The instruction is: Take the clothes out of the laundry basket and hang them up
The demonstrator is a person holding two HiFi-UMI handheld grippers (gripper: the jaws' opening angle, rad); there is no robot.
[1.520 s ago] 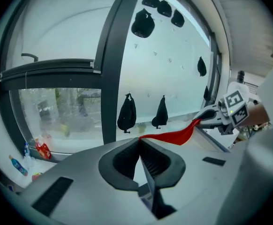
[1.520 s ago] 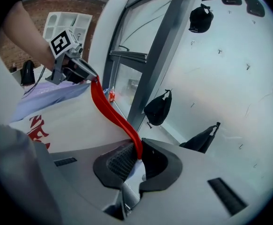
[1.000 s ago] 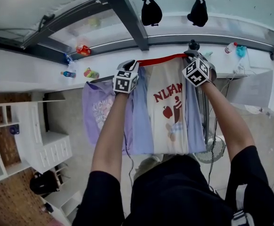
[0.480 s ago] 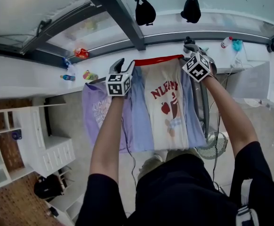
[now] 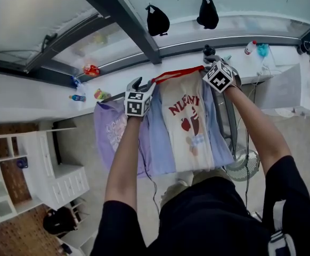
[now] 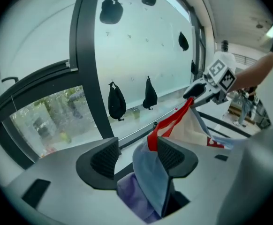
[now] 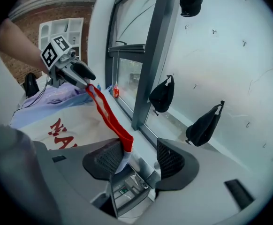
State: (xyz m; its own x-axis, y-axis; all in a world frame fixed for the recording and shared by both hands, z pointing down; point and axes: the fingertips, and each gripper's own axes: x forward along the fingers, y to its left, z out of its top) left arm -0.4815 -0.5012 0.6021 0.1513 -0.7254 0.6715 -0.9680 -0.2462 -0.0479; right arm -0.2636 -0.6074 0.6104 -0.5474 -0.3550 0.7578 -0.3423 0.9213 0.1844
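A bright room with a white window sill (image 5: 32, 92) and a dark window frame (image 5: 117, 12) lies ahead. Nearest, the person's forearms reach up to a cream T-shirt (image 5: 184, 137) with red print and blue sleeves, which hangs spread between the two grippers, just beside a lavender shirt (image 5: 109, 129) on its left. The left gripper (image 6: 136, 156) has just been opening: its jaws stand wide, with the shirt's blue cloth and red collar (image 5: 179, 72) lying loose against the right-hand pad. The right gripper (image 7: 141, 158) has also been opening; its jaws are wide apart, the collar's other end resting against the left-hand pad. Beyond, small bottles stand on the sill, and black bags (image 5: 156, 20) hang on the glass.
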